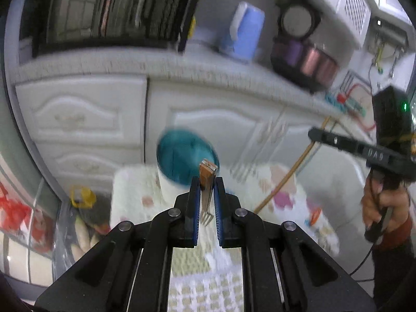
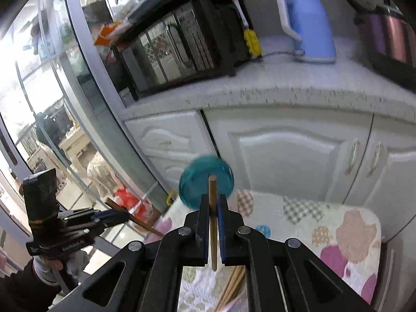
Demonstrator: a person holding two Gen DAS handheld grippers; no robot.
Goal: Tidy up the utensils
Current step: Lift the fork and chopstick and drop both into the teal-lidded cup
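Note:
My left gripper (image 1: 207,182) is shut on a fork (image 1: 207,182) with a wooden handle; its tines point back toward the camera. A cup with a teal inside (image 1: 187,156) stands on the patterned cloth just beyond the fingers. My right gripper (image 2: 213,200) is shut on a single wooden chopstick (image 2: 212,221), held upright in front of the same teal cup (image 2: 205,182). Several more chopsticks (image 2: 231,286) lie on the cloth under the right gripper. The right gripper also shows in the left wrist view (image 1: 338,140), and the left gripper in the right wrist view (image 2: 109,217).
The patterned cloth (image 2: 325,228) covers a low surface in front of white cabinets (image 2: 286,150). On the counter above stand a blue kettle (image 2: 306,23), a black rack (image 2: 176,46) and a rice cooker (image 2: 387,39). A glass door (image 2: 52,104) is at the left.

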